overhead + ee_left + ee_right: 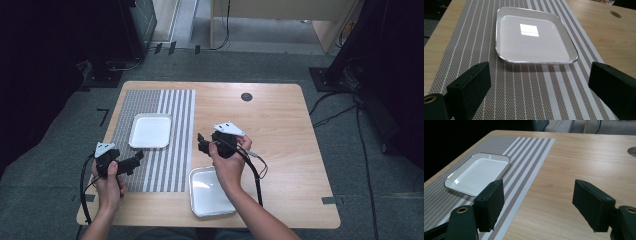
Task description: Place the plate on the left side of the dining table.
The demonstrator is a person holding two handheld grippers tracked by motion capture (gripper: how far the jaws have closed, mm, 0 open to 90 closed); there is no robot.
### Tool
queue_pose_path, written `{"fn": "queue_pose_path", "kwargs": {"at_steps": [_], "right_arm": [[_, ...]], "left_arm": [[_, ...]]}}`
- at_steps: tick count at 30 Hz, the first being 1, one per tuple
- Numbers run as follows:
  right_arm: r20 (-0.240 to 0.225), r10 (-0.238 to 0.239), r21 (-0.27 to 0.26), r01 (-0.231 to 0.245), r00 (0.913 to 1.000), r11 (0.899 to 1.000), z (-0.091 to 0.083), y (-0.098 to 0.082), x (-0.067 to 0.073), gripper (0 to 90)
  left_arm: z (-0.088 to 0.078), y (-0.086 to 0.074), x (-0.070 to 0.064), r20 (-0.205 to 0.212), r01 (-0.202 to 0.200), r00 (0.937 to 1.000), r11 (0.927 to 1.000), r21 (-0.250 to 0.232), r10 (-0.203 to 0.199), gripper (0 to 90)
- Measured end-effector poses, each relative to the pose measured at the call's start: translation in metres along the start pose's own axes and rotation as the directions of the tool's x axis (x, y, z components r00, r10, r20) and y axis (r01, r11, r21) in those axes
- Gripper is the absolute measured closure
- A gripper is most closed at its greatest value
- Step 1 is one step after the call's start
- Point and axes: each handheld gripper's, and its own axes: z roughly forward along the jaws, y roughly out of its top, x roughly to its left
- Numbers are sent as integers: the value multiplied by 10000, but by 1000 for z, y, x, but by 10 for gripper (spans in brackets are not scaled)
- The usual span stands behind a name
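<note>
The person's two forearms come in from the bottom of the high view, each hand wrapped around the grip of a black tool: the left hand [107, 182] holds the left gripper [134, 161] with its jaws pointing forward and to the right, while the right hand [228, 162] holds the right gripper [201, 143] farther forward, its jaws pointing to the left. In the left gripper view the left gripper's [539, 80] jaws stand wide apart with nothing between them. In the right gripper view the right gripper's [539, 200] jaws are likewise spread wide and empty.
</note>
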Motion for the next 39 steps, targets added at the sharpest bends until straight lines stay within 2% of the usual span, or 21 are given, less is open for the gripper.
{"fn": "queue_pose_path", "kwargs": {"at_steps": [9,13,16,21,24,30,33,36,39], "right_arm": [[180,35,-187,-32,9998,9998,-18,-10,-19,260],[443,-74,-230,84,9990,9997,-26,-15,-28,259],[564,-92,-246,106,9984,9996,-32,-19,-36,257],[790,48,-311,-23,9969,9995,-44,-26,-52,257],[973,72,-339,-39,9952,9994,-50,-31,-60,257],[1446,-198,-377,255,9893,9990,-64,-42,-74,257],[1565,-183,-369,244,9875,9990,-71,-47,-82,257],[1694,34,-359,28,9855,9994,-79,-53,-93,258],[1901,87,-318,-27,9817,9995,-84,-59,-102,257]], "left_arm": [[-10,-12,-4,-75,-122,9999,9999,-35,121,34],[-13,-18,-5,-178,-98,9998,9999,-76,96,29],[-14,-23,-6,-282,-239,9993,9997,-17,239,29],[-17,-30,-6,-286,-243,9993,9997,69,245,29],[-18,-34,-9,-338,-408,9986,9991,119,412,29],[-20,-41,-11,-395,-539,9977,9985,131,544,30],[-22,-44,-11,-632,-746,9952,9972,64,749,29],[-21,-47,-9,-746,-841,9936,9963,193,854,29],[-20,-51,-7,-1014,-1101,9884,9933,350,1132,30]]}}
